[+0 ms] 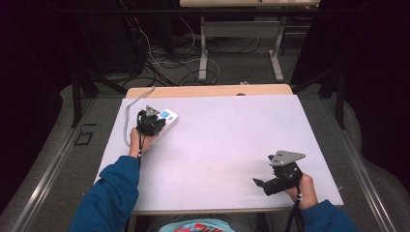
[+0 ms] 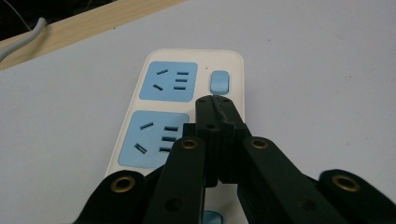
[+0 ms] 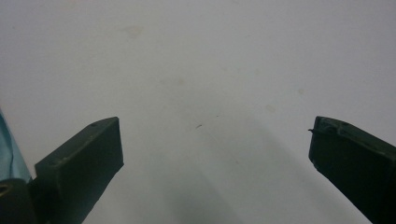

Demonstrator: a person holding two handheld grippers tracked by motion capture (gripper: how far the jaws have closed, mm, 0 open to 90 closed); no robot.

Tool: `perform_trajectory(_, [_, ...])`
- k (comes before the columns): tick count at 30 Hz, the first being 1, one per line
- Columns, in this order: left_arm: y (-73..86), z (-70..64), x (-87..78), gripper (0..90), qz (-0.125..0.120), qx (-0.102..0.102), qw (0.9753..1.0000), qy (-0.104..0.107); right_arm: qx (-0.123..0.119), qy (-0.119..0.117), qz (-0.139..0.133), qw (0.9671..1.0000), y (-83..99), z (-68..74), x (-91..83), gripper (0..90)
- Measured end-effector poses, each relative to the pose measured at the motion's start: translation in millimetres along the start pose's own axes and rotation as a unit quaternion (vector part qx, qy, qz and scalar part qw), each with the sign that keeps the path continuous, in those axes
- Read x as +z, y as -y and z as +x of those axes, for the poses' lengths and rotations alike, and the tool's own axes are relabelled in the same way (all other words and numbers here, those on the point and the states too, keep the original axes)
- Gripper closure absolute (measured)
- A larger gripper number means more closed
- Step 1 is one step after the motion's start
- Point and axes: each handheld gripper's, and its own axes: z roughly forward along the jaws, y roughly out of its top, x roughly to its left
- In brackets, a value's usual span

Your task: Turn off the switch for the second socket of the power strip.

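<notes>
Your left gripper (image 2: 214, 100) is matt black plastic, its linkage arms set with brass-coloured metal rivets (image 2: 189, 143), and its jaws are pressed together. Beneath it the power strip (image 2: 140, 116) near the desk's far left corner is smooth, cream-white plastic with flat blue socket faces (image 2: 169, 80) and a slightly glossy blue button (image 2: 219, 82). The desk top (image 1: 232, 140) is a matt, pale sheet with faint stains; its far edge (image 1: 208, 91) shows light wood grain. Your right gripper (image 1: 270, 182), jaws spread apart, carries a dull grey metal plate (image 1: 286, 157). Your sleeves (image 1: 113, 193) look like soft blue cloth.
</notes>
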Motion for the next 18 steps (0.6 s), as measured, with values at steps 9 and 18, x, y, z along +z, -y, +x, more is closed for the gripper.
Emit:
perform_trajectory(9, [0.6,0.2,0.8,90.0,-0.001,-0.006,1.0,0.002,0.005,0.0,0.001,1.0,0.2,0.7,-0.2,2.4])
perform_trajectory(18, [1.1,0.5,0.6,90.0,-0.002,-0.012,0.9999,0.005,0.005,0.0,0.001,1.0,0.2,0.7,-0.3,2.4])
